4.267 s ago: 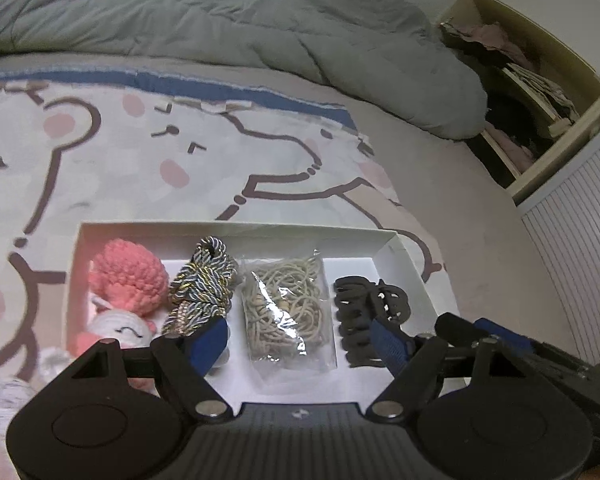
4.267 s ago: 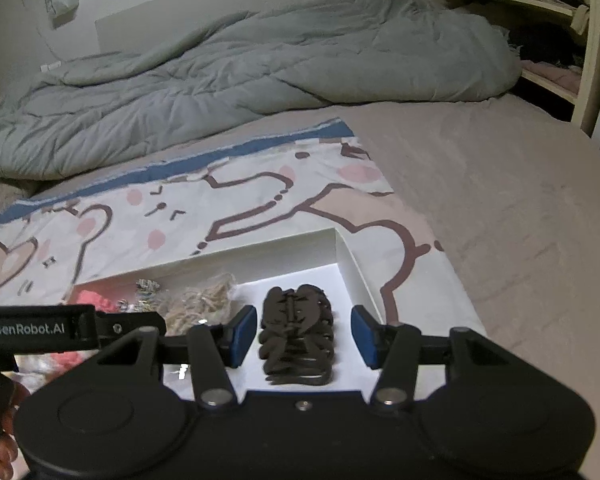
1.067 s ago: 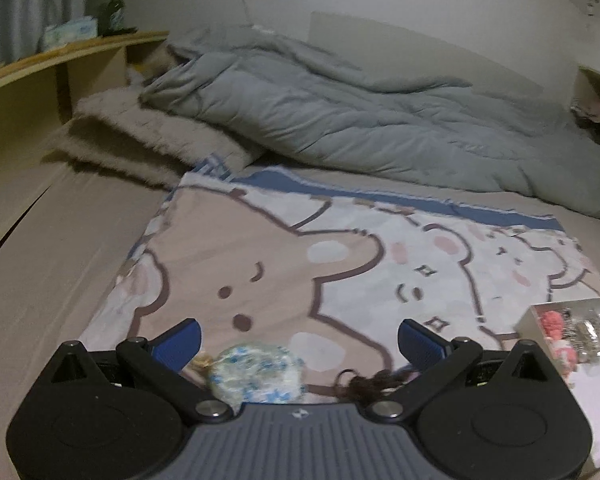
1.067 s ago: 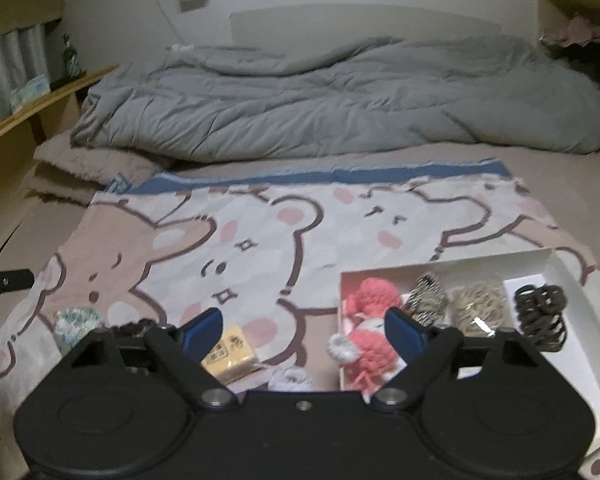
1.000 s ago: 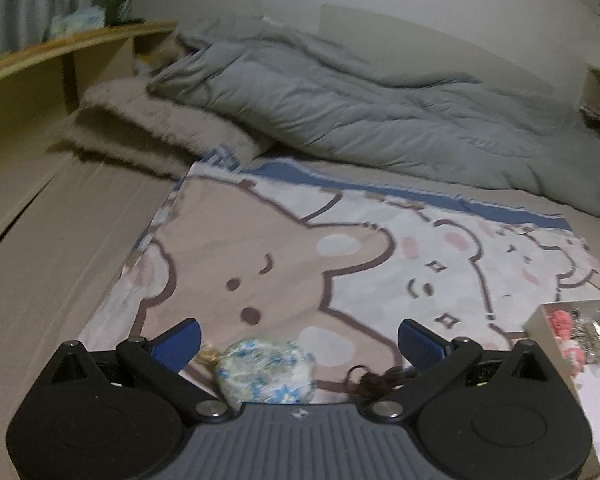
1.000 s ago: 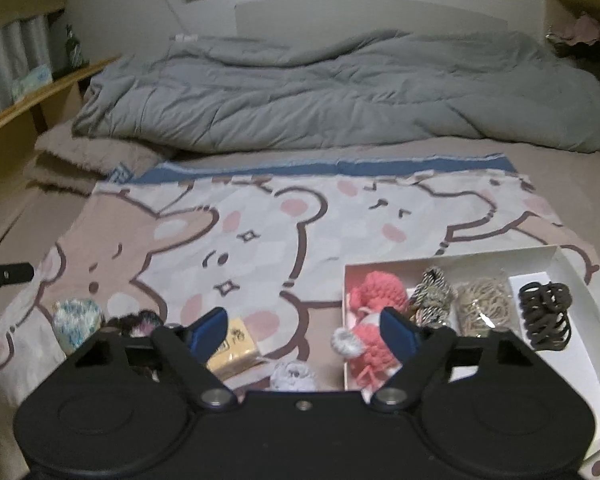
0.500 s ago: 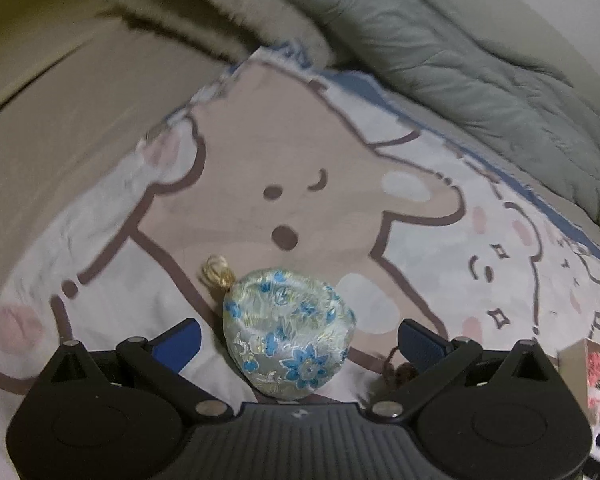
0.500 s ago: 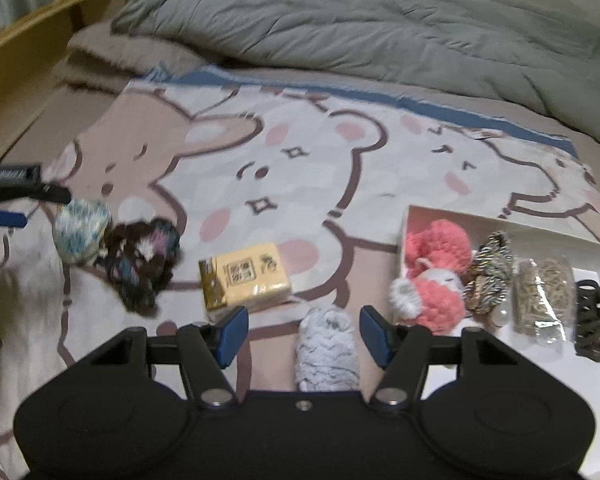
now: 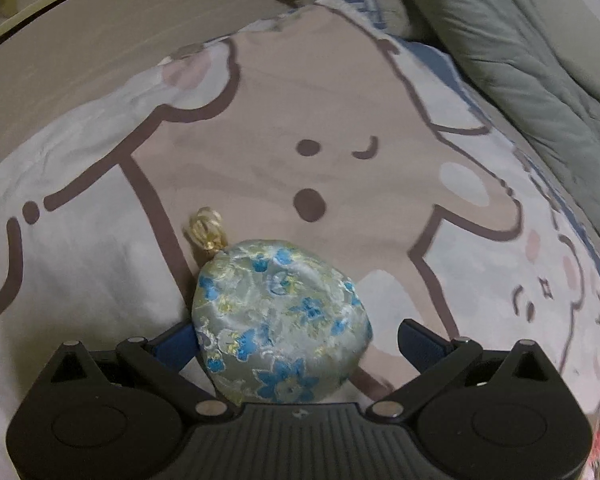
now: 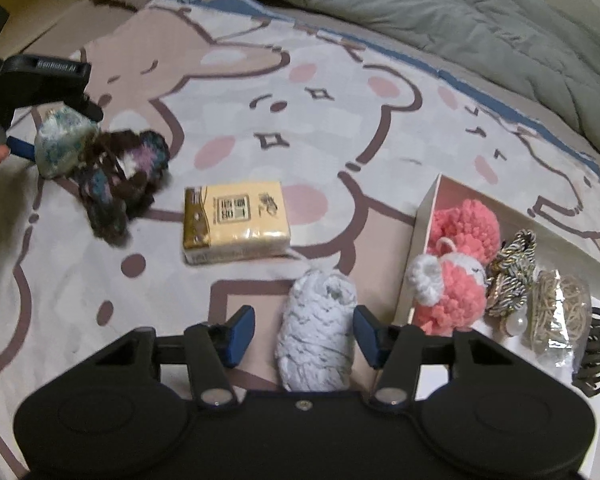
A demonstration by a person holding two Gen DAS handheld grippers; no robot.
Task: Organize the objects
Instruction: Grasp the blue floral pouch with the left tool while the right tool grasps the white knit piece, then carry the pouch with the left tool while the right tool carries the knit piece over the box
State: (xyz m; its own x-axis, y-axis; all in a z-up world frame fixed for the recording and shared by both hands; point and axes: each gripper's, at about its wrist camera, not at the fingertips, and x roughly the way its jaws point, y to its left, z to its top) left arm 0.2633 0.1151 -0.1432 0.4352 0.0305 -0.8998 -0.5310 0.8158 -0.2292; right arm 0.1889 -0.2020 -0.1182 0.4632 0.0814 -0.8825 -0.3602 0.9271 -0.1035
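Observation:
A blue-flowered silk pouch with a gold tassel lies on the bear-print blanket. My left gripper is open and straddles it, its jaws apart on both sides. The pouch also shows in the right wrist view, with the left gripper over it. My right gripper is open around a pale grey-white scrunchie. A white box at right holds a pink pompom toy, a striped cord, a bag of rubber bands and a dark hair claw.
A dark multicoloured scrunchie lies beside the pouch. A yellow tissue pack lies mid-blanket. A grey duvet is heaped along the far side. A wooden bed edge runs at the far left.
Both grippers have tilted down and moved closer to the blanket. The left one now straddles the flowered pouch and the right one straddles the pale scrunchie. Both stay open.

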